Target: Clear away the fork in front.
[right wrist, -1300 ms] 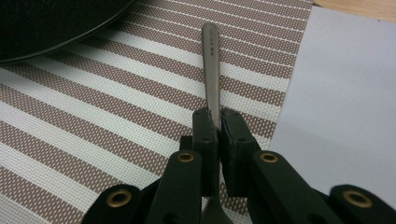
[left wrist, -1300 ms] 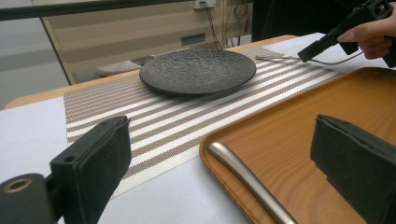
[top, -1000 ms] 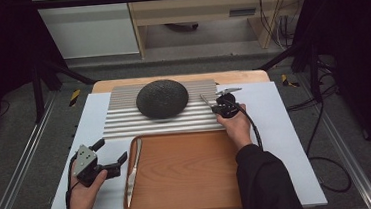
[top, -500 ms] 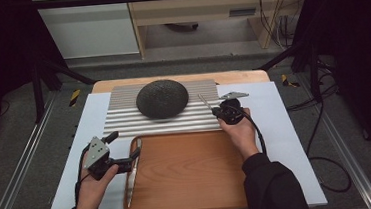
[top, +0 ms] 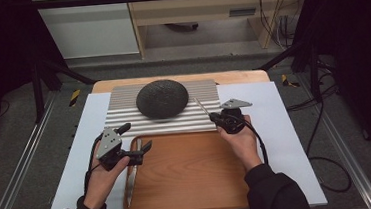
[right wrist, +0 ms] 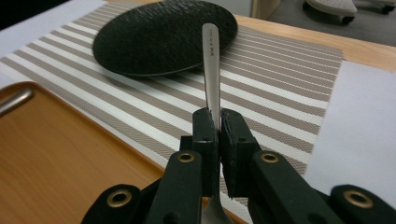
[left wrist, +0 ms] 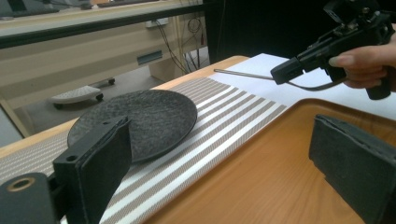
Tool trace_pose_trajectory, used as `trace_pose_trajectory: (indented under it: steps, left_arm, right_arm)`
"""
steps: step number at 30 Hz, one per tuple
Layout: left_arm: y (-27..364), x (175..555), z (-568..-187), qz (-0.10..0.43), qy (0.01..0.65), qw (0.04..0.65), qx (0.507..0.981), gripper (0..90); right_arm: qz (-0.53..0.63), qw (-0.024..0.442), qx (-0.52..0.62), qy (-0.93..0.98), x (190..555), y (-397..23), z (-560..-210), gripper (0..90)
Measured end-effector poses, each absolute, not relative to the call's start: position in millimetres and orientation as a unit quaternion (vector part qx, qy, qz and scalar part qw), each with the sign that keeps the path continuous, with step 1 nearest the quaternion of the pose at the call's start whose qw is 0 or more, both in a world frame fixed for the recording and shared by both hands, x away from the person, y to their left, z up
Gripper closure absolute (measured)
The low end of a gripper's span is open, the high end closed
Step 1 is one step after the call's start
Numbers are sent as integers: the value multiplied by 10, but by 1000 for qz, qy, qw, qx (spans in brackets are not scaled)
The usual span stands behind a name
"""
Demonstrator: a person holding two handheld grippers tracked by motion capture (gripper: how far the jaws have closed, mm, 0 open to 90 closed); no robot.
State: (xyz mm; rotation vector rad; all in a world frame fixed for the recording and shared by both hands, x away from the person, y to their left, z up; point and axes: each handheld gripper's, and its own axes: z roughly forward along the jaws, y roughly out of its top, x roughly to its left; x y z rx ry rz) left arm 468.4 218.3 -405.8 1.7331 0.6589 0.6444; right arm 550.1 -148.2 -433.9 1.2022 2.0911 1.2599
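My right gripper (top: 213, 115) (right wrist: 219, 126) is shut on a silver utensil (top: 201, 106) (right wrist: 211, 60). It hovers over the right end of the striped placemat (top: 124, 112), and the utensil's handle points toward the black round plate (top: 162, 99) (right wrist: 163, 35). In the left gripper view the same utensil (left wrist: 243, 74) sticks out of the right gripper (left wrist: 285, 74). My left gripper (top: 136, 137) (left wrist: 224, 158) is open and empty above the left edge of the wooden tray (top: 194, 179) (left wrist: 261, 177). It faces the plate (left wrist: 140, 116).
Another piece of silver cutlery (top: 131, 175) lies along the tray's left inner edge, below my left gripper. A white sheet (top: 285, 121) covers the tabletop around the placemat and tray. Dark frame rails run down both sides of the table.
My left gripper has risen and moved right, from the white sheet to over the tray's left edge. The right gripper has drawn back slightly toward the person with the utensil in it.
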Motion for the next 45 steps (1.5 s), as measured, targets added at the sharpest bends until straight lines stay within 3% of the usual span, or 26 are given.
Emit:
trace_pose_trajectory:
  steps: [31, 45]
  left_arm:
    - [1898, 4865, -3953, 254, 264, 567, 738, 67]
    - [1638, 5165, -3797, 237, 249, 561, 753, 72]
  right_arm:
    - [503, 219, 381, 745, 5047, -1352, -4211, 853]
    - [537, 225, 354, 732, 4843, -1239, -4119, 853]
